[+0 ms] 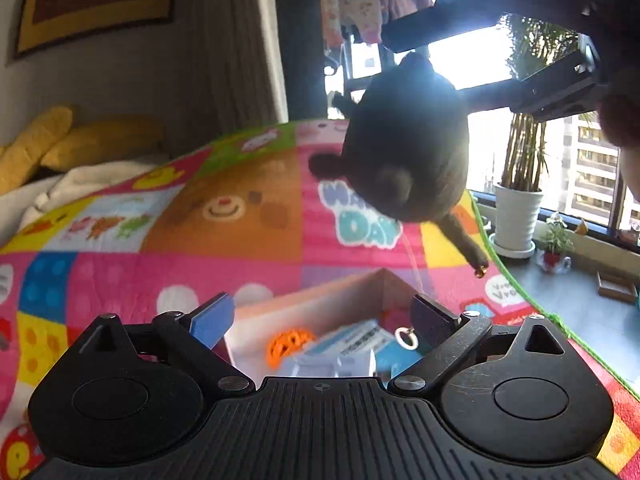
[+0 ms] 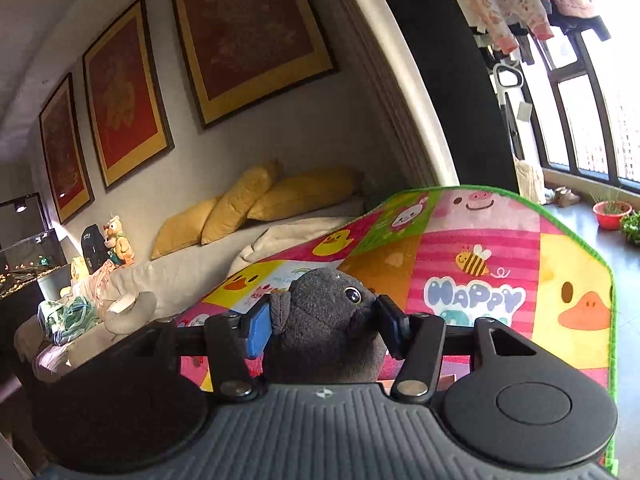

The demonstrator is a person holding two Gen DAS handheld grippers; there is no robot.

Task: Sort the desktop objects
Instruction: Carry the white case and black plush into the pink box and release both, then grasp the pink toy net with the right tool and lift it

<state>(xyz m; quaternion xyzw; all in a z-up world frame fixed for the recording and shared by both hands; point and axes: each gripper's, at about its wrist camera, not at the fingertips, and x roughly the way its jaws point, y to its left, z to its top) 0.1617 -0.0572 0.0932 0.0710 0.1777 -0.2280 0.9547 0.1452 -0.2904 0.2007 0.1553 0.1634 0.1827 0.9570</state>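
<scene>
Two grippers show. The left gripper gapes wide, holding nothing, over a box of small items on the mat. At its 1 o'clock, the right gripper clamps the dark plush aloft.

Grey wall carries three gold-framed red pictures above a pale sofa with yellow cushions; dark-framed windows admit bright daylight onto grey floor holding a white potted plant.
</scene>
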